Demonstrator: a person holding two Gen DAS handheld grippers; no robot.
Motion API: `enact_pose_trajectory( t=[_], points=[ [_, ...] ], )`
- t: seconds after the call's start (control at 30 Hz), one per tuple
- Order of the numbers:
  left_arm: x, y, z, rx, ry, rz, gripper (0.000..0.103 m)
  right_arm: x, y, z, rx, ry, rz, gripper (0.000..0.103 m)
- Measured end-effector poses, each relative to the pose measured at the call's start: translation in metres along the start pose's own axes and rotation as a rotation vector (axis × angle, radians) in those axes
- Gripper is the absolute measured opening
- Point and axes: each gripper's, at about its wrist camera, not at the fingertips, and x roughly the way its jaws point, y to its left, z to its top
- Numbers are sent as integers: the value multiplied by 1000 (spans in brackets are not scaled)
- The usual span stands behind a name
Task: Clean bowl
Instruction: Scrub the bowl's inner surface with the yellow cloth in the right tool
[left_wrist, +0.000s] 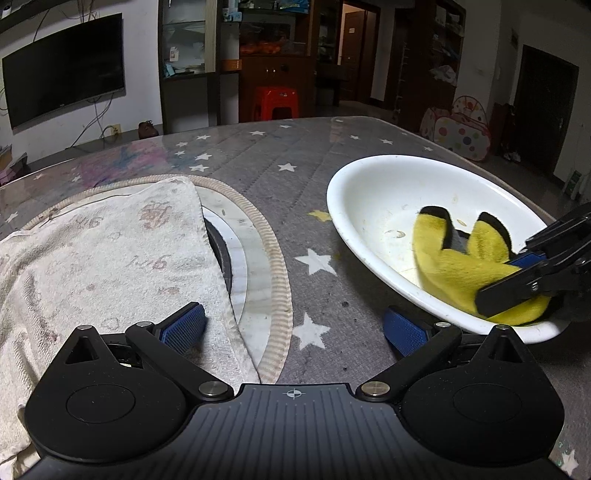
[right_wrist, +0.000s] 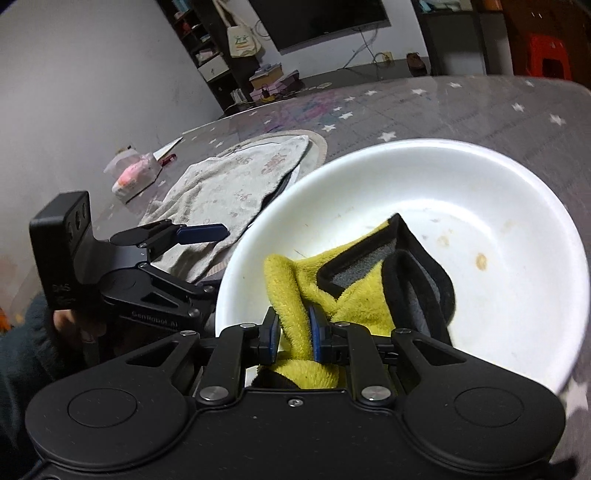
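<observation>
A white bowl (left_wrist: 373, 192) with small brown stains stands on the star-patterned table; it also shows in the right wrist view (right_wrist: 480, 206). My right gripper (right_wrist: 293, 332) is shut on a yellow cloth (right_wrist: 354, 295) with black-grey trim, which lies inside the bowl; the same cloth (left_wrist: 461, 258) and right gripper (left_wrist: 524, 273) show at the bowl's near right side in the left wrist view. My left gripper (left_wrist: 295, 325) is open and empty, low over the table just left of the bowl; its right finger lies close to the rim. It also shows in the right wrist view (right_wrist: 207, 240).
A stained white towel (left_wrist: 96, 251) lies over a round mat (left_wrist: 275, 258) left of the bowl. A plastic-wrapped pink packet (right_wrist: 135, 175) and a red pen (right_wrist: 168, 159) lie at the table's far side. The grey table cover (left_wrist: 295, 166) stretches behind.
</observation>
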Motion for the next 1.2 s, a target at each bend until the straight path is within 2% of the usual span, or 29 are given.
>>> enact_pose_trajectory(
  t=[0.2,0.37,0.87,1.1,1.2],
  points=[
    [0,2,-1,1,0,1,103,-18,-14,-5,3,-9,-35,19],
    [-1,4,-1,2,0,1,103,-20,-14,-3,-53,-12,-90,18],
    [-1,3,0,-3,-1,-1,103,-2,-47,24,41,-72,-104,19],
    [-1,8,0,-3,-1,-1,103,13,-47,40,42,-76,-125,19],
    [0,0,0,-3,-1,0,103,18,-45,47,32,-74,-135,22]
  ],
)
